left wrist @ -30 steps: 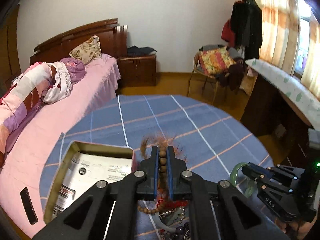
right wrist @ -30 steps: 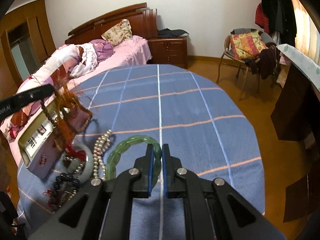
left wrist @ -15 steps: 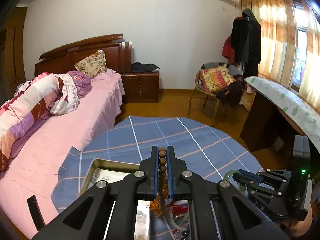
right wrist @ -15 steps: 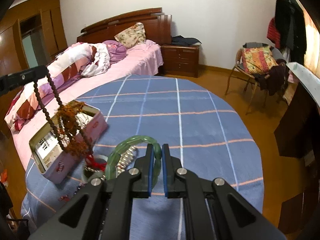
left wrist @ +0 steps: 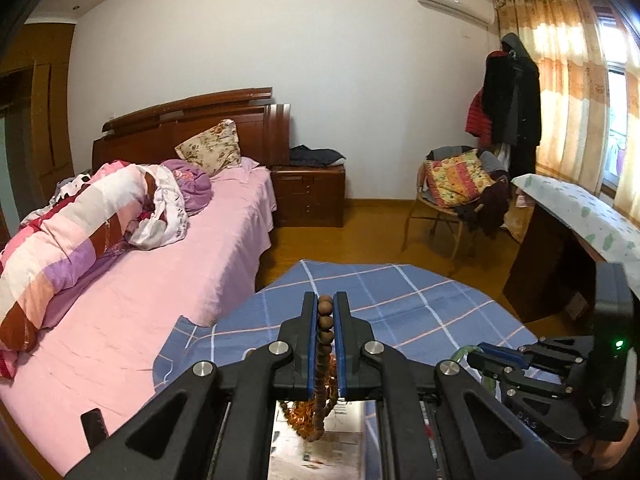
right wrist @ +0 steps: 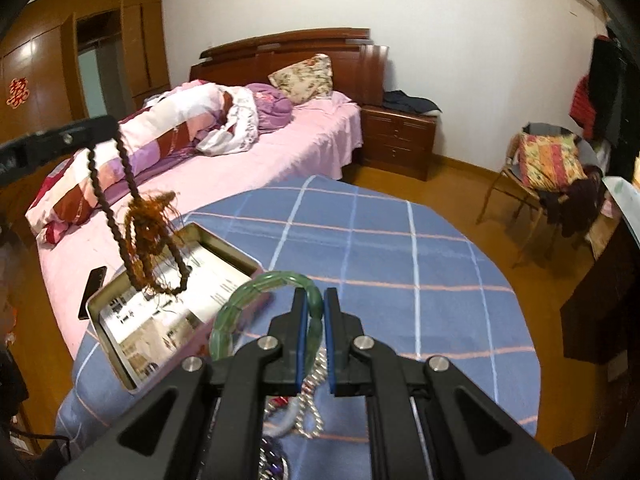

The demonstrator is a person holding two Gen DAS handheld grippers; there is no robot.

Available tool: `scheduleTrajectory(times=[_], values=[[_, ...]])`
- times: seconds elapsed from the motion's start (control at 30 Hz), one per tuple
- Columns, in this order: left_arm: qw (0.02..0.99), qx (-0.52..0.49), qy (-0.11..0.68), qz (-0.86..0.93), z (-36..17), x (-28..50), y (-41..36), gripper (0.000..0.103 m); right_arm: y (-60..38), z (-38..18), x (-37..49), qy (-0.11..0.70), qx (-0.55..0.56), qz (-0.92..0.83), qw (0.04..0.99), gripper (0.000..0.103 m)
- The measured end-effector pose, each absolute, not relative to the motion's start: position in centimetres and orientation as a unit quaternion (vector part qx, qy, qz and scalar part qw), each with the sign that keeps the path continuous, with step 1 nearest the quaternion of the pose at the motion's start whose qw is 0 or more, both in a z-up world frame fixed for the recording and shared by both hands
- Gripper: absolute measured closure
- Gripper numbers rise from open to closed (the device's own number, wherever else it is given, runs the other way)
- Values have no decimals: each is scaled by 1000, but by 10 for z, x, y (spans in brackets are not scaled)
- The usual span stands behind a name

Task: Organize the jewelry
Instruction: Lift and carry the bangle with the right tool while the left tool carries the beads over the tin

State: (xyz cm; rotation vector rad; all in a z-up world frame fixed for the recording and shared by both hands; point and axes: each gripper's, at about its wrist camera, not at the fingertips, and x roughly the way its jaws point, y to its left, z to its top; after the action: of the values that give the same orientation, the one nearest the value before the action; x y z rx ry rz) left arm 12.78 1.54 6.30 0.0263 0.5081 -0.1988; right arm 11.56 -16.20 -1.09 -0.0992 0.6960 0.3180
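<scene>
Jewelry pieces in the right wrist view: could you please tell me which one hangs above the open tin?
The brown bead strand with the orange tassel, gripped by the left hand-held gripper. The green bangle sits in the right hand-held gripper, beside the tin.

Brown beads (right wrist: 120, 216) with rust-orange tassel (right wrist: 150, 224), translucent green bangle (right wrist: 256, 300), silver chain (right wrist: 310, 404), blue cloth (right wrist: 380, 248) checked in white and orange lines, pink sheet (left wrist: 168, 292), floral pillow (left wrist: 212, 146), striped pink-purple-maroon quilt (left wrist: 76, 224), black grippers with blue pads (right wrist: 302, 340)
</scene>
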Motion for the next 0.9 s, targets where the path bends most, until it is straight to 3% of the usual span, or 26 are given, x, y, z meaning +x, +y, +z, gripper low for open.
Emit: scheduleTrajectory(times=[0.9], values=[[950, -2, 307, -52, 3, 183, 59, 96, -67, -46, 176, 386, -91, 192, 898, 93]])
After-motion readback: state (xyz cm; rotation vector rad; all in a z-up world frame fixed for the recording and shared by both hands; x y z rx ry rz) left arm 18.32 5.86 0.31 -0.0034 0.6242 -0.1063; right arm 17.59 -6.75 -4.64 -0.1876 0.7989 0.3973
